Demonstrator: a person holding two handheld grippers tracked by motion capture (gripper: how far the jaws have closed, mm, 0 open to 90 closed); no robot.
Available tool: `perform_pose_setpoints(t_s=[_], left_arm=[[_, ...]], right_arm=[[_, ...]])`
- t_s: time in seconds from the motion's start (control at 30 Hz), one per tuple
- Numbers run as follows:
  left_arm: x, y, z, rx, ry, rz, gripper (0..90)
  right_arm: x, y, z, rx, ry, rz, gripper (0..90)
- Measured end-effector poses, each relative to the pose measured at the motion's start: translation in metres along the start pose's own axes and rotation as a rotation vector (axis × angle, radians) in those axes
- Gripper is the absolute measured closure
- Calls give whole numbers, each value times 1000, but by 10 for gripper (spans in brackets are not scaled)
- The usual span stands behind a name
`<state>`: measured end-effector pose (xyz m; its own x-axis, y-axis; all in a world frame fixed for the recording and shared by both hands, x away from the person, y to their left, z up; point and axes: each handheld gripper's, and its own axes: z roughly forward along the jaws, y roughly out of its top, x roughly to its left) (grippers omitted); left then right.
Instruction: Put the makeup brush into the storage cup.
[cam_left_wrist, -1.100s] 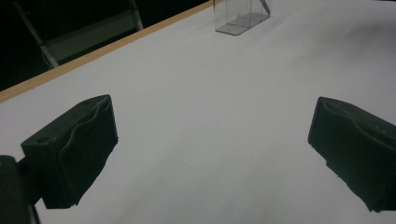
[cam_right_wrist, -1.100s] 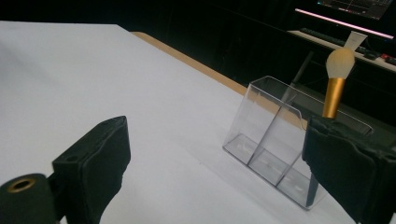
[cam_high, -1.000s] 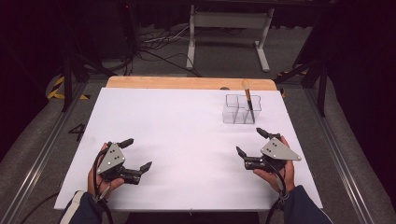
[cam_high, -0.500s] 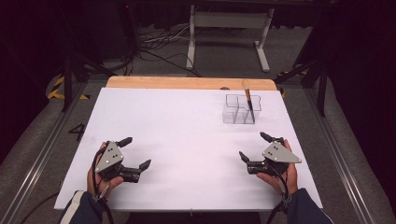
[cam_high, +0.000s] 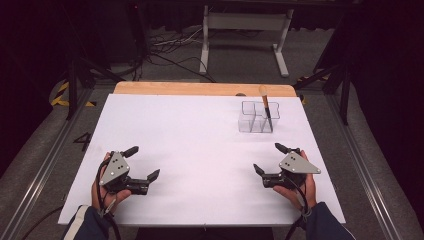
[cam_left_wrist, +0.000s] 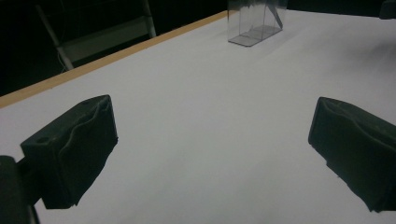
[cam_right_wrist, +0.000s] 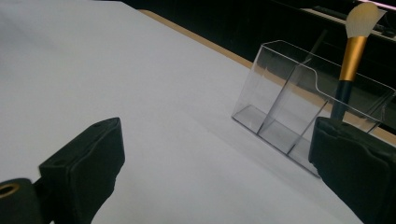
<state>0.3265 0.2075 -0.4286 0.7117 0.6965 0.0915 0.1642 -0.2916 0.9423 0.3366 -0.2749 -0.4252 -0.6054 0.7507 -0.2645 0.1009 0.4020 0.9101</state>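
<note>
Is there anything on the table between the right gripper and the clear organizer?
Nothing: in the high view, bare white table separates the right gripper from the clear organizer holding the brush.

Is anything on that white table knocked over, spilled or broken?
Nothing stands out. The clear organizer stands upright near the table's far right, with a brush leaning in one compartment, bristles up. Both grippers, left and right, hold nothing, jaws open.

We see the organizer (cam_high: 258, 117) on the table (cam_high: 190, 130), far right, with the brush (cam_high: 266, 107) standing in its right compartment.
</note>
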Motion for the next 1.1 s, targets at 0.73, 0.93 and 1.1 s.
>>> perform_pose_setpoints(t_s=[0.73, 0.93, 1.1], left_arm=[[-1, -3, -2, 20, 6, 1, 15], [-1, -3, 0, 25, 13, 3, 14], [1, -4, 1, 38, 6, -7, 16]], right_arm=[[4, 2, 9, 21, 22, -33, 45], [3, 2, 8, 22, 19, -29, 45], [3, 1, 10, 35, 19, -30, 45]])
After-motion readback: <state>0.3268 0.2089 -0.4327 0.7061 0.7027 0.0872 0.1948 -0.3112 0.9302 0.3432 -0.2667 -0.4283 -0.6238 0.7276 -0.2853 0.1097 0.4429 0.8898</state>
